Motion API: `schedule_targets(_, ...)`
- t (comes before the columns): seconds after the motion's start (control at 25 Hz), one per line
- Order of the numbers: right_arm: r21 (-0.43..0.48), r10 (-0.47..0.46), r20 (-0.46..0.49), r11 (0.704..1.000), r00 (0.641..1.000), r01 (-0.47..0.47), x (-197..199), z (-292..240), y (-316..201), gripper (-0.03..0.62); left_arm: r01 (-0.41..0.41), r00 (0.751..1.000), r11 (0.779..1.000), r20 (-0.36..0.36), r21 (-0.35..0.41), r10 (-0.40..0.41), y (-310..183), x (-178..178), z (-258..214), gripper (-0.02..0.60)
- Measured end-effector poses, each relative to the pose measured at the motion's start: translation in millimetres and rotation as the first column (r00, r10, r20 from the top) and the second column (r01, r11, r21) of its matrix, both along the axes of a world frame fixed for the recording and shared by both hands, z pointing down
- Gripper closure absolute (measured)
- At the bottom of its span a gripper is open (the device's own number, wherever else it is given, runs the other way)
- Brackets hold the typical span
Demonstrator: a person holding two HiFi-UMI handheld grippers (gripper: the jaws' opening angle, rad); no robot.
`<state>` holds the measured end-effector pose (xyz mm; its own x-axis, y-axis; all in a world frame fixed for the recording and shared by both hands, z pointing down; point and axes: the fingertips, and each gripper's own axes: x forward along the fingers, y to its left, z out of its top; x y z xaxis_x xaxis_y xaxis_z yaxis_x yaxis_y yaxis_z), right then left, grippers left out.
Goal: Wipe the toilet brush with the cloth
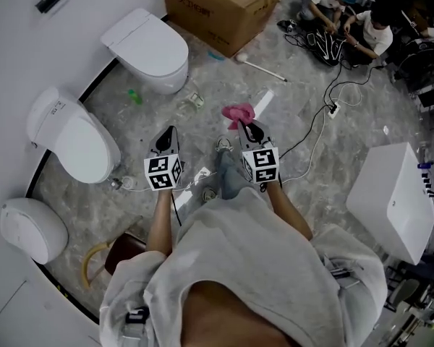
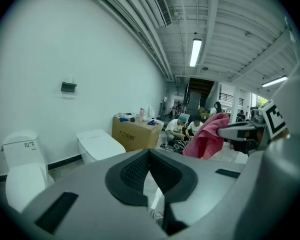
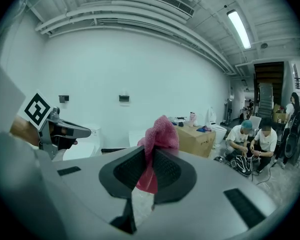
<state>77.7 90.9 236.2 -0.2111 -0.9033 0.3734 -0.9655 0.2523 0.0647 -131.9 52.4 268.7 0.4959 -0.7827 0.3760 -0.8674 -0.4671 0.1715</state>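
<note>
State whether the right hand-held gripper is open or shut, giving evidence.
The right hand-held gripper is shut on the pink cloth: its own view shows the jaws pinching it, cloth bunching above them.

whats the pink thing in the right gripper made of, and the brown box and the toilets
Pink cloth: looks like soft knitted or terry fabric, matte, with a nubby weave and limp folds. Box: cardboard by its look, matte brown with folded edges. Toilets: probably glazed ceramic, smooth and white with a slight sheen.
</note>
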Motion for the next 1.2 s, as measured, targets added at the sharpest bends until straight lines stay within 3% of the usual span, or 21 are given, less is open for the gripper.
schedule_targets(0.28, 0.006, -0.015, 0.03, 1.0, 0.999, 0.015, 10, 7, -69, 0.537, 0.008, 0.999, 1.0, 0.033, -0.006, -0.007, -61, 11, 5, 0.561)
schedule_targets(0.8, -0.035, -0.038, 0.05, 0.999, 0.998, 0.04, 70, 22, -218, 0.537, 0.026, 0.998, 0.999, 0.06, -0.044, -0.023, -212, 76, 19, 0.561)
schedule_targets(1.2, -0.061, -0.068, 0.09, 0.995, 0.994, 0.074, 106, 35, -288, 0.537, 0.068, 0.992, 0.994, 0.114, -0.083, -0.058, -265, 98, 36, 0.561)
